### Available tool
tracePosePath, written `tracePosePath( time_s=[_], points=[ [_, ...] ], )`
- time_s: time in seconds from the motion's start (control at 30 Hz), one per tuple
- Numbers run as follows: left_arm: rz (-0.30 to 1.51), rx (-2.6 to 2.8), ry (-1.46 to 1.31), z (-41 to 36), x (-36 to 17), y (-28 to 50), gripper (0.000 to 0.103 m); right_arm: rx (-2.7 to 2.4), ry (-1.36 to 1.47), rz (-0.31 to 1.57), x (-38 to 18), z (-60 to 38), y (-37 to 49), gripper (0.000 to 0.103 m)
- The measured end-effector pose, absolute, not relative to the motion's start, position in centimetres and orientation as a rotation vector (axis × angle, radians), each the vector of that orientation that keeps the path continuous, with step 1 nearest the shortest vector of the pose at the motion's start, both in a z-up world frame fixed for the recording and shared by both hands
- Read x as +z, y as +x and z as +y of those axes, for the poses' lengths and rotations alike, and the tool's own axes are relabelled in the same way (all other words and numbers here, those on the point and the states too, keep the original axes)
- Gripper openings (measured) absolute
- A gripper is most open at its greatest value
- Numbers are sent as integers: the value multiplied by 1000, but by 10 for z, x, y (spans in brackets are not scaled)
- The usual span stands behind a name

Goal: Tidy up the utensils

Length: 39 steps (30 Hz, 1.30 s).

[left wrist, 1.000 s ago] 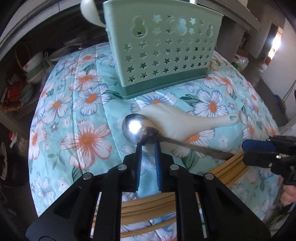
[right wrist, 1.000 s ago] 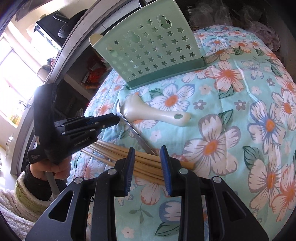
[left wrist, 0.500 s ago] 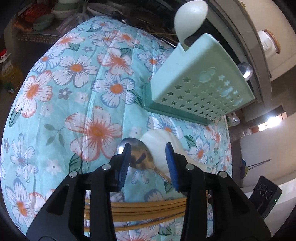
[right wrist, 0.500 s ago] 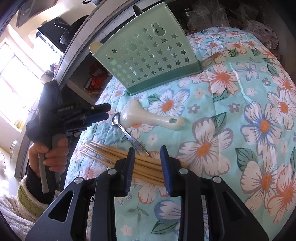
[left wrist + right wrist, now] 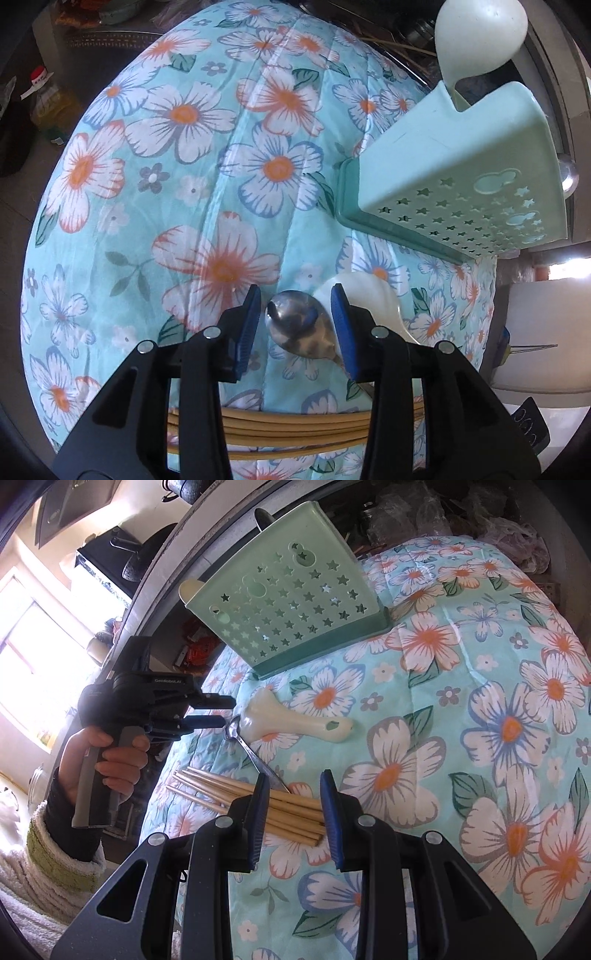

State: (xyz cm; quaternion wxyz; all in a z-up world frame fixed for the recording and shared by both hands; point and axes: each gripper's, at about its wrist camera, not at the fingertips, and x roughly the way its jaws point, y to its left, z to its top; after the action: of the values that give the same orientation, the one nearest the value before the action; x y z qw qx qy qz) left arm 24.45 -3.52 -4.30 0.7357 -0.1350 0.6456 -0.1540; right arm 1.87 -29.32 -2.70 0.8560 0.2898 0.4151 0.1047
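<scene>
A metal spoon (image 5: 301, 328) lies on the floral cloth, its bowl between the open fingers of my left gripper (image 5: 295, 325). The spoon also shows in the right wrist view (image 5: 255, 755), with the left gripper (image 5: 218, 710) beside its bowl. A cream ceramic spoon (image 5: 373, 299) (image 5: 291, 723) lies next to it. Several bamboo chopsticks (image 5: 295, 432) (image 5: 258, 797) lie in a bundle. My right gripper (image 5: 291, 808) is open, its fingers either side of the chopstick ends. A green perforated utensil holder (image 5: 458, 184) (image 5: 291, 602) stands behind, with a pale spoon (image 5: 476, 40) in it.
The table is covered by a turquoise floral cloth (image 5: 480, 738). A bottle (image 5: 48, 107) stands beyond the table's left edge. Clutter and bags (image 5: 424, 513) lie behind the holder. A dark remote (image 5: 528, 428) lies off the table at the right.
My left gripper let go of the metal spoon and opened, swinging left so the holder now sits at the right. The spoon lies on the cloth. My right gripper barely moved.
</scene>
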Motion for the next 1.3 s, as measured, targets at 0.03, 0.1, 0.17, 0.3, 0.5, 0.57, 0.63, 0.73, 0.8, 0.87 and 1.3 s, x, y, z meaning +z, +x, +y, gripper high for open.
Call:
tracePosePath(
  time_s=[0.03,0.1,0.17,0.3,0.5,0.57,0.63,0.73,0.8,0.87,1.3],
  points=[
    [1428,-335,-308,-29,-43,243,37,221,613,870,-27,-295,19,28],
    [1468,-340,-376,-21,-52,242,37,224,623,866,-28,-297,19,28],
    [1473,-336,-455,-12,-58,242,38,227,630,866,-30,-297,19,28],
    [1466,-350,-574,-3,-60,242,45,236,635,863,-30,-296,18,28],
    [1506,-407,-757,9,-67,231,46,236,636,856,-27,-297,17,28],
    [1524,-412,-780,12,-69,226,46,235,634,855,-27,-297,17,28],
    [1536,-408,-790,7,-72,218,46,236,634,855,-26,-298,17,28],
    [1553,-393,-821,5,-74,211,46,239,637,855,-26,-297,17,28],
    [1553,-387,-827,3,-75,209,46,241,639,856,-26,-296,17,28],
    [1545,-392,-833,2,-74,206,46,243,640,858,-27,-295,17,28],
    [1436,-614,-937,-30,-55,202,46,232,644,852,-25,-296,14,28]
  ],
)
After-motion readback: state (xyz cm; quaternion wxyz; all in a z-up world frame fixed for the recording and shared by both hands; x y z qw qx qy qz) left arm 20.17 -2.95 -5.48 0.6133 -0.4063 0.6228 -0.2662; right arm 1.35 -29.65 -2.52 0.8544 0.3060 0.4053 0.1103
